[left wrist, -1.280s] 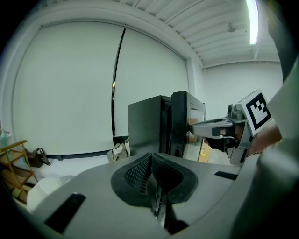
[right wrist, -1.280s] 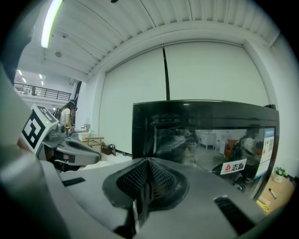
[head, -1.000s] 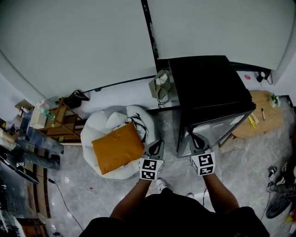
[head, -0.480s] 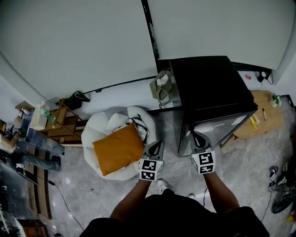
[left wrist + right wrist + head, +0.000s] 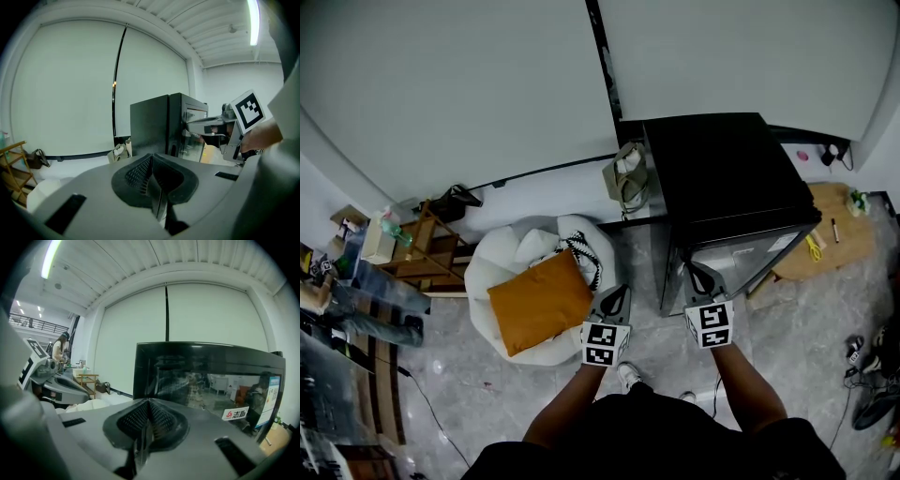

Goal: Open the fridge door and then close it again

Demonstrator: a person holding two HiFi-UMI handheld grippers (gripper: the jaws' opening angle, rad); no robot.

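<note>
A black fridge (image 5: 722,173) stands against the wall, its glass door (image 5: 733,255) closed and facing me. My right gripper (image 5: 694,274) is shut and empty, its tips just in front of the door's left edge. Its own view has the dark reflective door (image 5: 211,376) close ahead of the closed right gripper (image 5: 147,405). My left gripper (image 5: 622,292) hangs shut and empty to the left of the fridge, over the floor. From the left gripper (image 5: 151,161) I see the fridge (image 5: 157,124) side-on, with the right gripper (image 5: 199,125) by the door edge.
A white beanbag (image 5: 511,258) with an orange cushion (image 5: 539,300) lies left of my grippers. A grey bag (image 5: 625,178) leans beside the fridge. A wooden rack (image 5: 427,248) stands far left, a round wooden table (image 5: 839,234) at the right. A person (image 5: 59,350) stands far off.
My right gripper has edged a little closer to the fridge door. The left gripper has stayed where it was.
</note>
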